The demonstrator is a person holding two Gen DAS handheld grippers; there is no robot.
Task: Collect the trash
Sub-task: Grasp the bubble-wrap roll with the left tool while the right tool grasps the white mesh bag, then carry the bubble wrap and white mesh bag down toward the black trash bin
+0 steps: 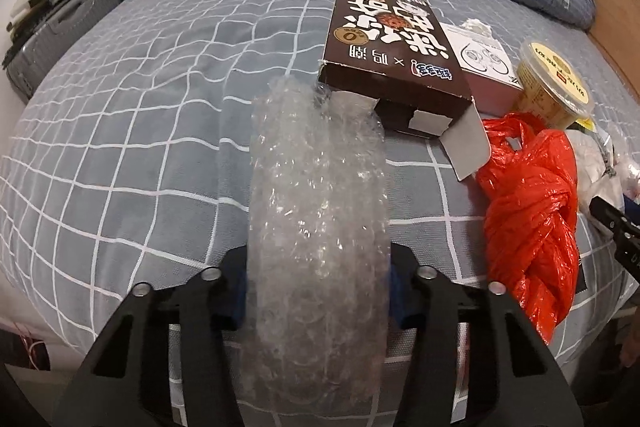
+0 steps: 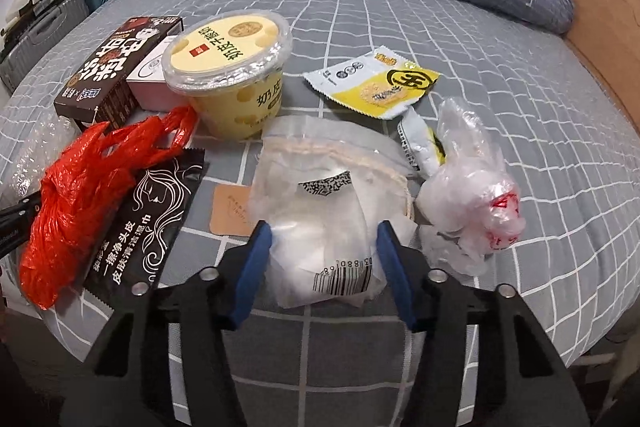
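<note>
Step in hand: the grab, on both sides at once. Your left hand-held gripper (image 1: 318,291) had its jaws narrowed against a roll of bubble wrap (image 1: 318,195) lying on the bed (image 1: 120,147), the blue pads pressed into its sides. Your right hand-held gripper (image 2: 324,267) stood half-closed around a white plastic bag with a barcode (image 2: 324,227); the pads looked to touch its edges, though how firm the bite was you could not tell.

Next move, as I judged it: lift both pieces clear and carry them to whatever bin you used. None showed in either view. Both items were soft, so a loose pinch might slip.

The left view alone showed the bubble wrap at full length, its far end tucked under the open brown box (image 1: 396,55). The right view alone showed the yellow snack wrapper (image 2: 372,83), the crumpled clear bag (image 2: 468,183) and the black wipe sachet (image 2: 148,223). The red plastic bag (image 2: 76,187) and yellow tub (image 2: 236,67) appeared in both.
</note>
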